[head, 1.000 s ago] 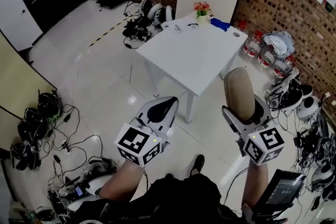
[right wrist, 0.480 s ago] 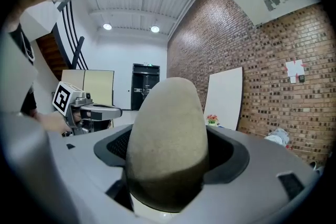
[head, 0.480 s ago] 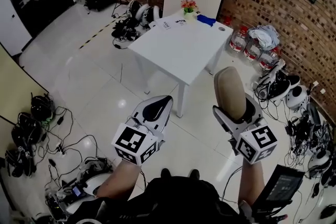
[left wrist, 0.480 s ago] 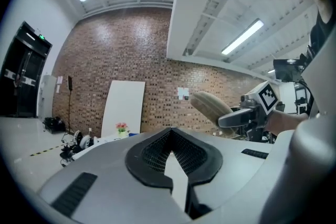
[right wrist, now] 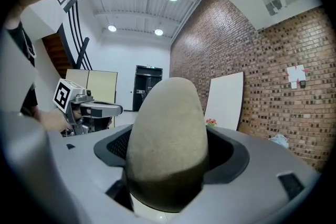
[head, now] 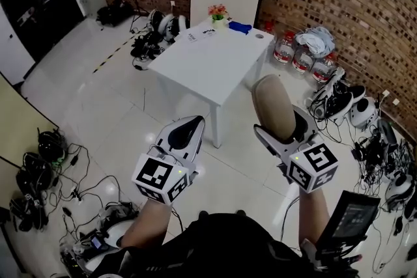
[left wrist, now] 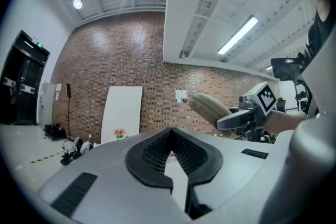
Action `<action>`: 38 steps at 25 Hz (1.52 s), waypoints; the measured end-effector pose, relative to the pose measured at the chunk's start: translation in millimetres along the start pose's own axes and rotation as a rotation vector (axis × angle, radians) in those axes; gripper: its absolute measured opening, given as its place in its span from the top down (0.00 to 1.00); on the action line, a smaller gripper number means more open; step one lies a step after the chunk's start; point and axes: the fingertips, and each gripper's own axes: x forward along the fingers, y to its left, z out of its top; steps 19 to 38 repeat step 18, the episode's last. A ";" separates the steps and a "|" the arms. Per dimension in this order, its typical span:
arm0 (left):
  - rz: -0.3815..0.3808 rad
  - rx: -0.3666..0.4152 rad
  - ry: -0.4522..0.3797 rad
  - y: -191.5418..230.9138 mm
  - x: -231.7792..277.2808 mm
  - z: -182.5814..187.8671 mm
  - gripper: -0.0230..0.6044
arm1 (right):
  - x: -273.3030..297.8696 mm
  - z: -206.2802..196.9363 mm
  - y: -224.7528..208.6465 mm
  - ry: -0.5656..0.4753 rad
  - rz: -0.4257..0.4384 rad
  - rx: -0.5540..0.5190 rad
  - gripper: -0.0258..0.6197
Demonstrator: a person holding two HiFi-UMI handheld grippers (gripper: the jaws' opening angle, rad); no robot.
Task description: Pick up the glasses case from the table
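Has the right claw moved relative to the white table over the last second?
Yes, slightly. The right claw, shut on the glasses case, has drawn back from the white table, which looks smaller and farther.

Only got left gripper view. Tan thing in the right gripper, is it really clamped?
Observer: Yes. Right gripper view shows the right gripper shut on the glasses case, jaws on its lower end.
Operator: Is it off the table?
Observer: Head view: the case is in the air, and the white table stands farther ahead.
Operator: Anything on the tabletop?
Observer: Flowers, a blue item and papers at its far edge.
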 end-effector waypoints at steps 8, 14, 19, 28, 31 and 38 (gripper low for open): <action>0.010 -0.013 -0.001 -4.1 -4.1 0.6 0.96 | -7.0 -1.7 1.9 -0.005 0.005 0.011 0.39; 0.006 -0.031 0.001 -8.3 -5.8 -0.6 0.96 | -12.4 -3.1 2.9 -0.003 0.003 0.015 0.39; -0.002 -0.036 0.001 -11.0 -4.8 1.5 0.96 | -17.3 -0.8 0.6 -0.001 -0.008 0.018 0.39; -0.002 -0.036 0.001 -11.0 -4.8 1.5 0.96 | -17.3 -0.8 0.6 -0.001 -0.008 0.018 0.39; -0.002 -0.036 0.001 -11.0 -4.8 1.5 0.96 | -17.3 -0.8 0.6 -0.001 -0.008 0.018 0.39; -0.002 -0.036 0.001 -11.0 -4.8 1.5 0.96 | -17.3 -0.8 0.6 -0.001 -0.008 0.018 0.39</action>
